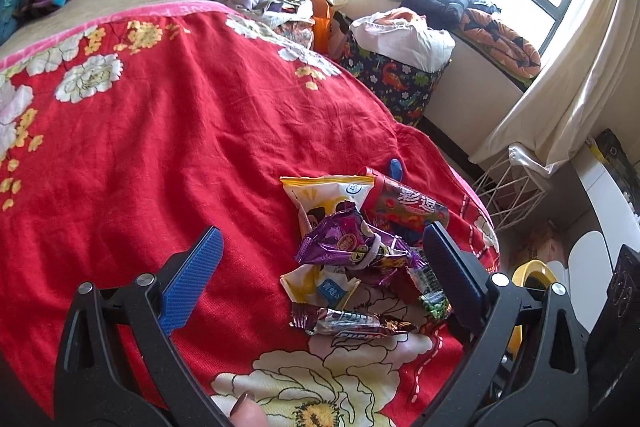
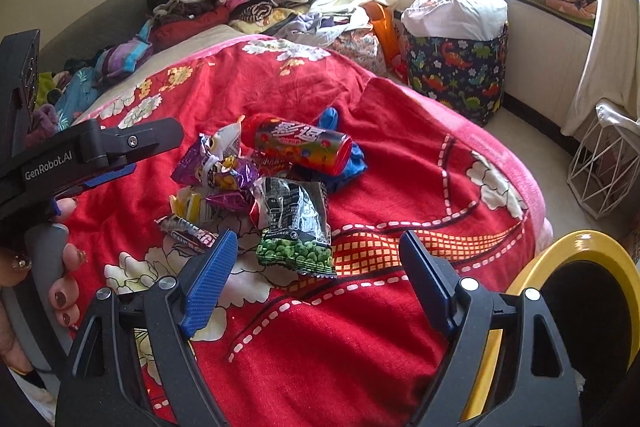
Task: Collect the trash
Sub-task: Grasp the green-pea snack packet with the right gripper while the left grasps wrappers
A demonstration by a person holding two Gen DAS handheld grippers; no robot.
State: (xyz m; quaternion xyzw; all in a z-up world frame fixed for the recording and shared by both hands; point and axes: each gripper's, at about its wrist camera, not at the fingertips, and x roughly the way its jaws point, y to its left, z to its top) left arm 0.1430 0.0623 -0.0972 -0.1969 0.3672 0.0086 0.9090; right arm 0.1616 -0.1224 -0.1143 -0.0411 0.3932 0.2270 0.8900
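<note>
Gathering the wrappers is best begun with one piece at the edge of the heap, not the whole pile. The snack wrappers [image 2: 256, 187] lie bunched on the red blanket [image 2: 400, 187] of the bed, near its corner, with the green pea packet [image 2: 298, 223] nearest the right gripper [image 2: 314, 253], whose fingers are spread wide and empty. The left gripper [image 1: 320, 251] is likewise held apart, empty, with the purple wrapper [image 1: 340, 241] between its fingers. The pea packet should be pinched by a flat edge, low against the blanket, so that cloth is not caught.

A yellow-rimmed bin [image 2: 576, 247] beside the bed is cut off by the frame; its inside cannot be seen. What lies under the heap is hidden, and the blue object [image 2: 340, 155] behind the red tube [image 2: 304, 147] cannot be identified.
</note>
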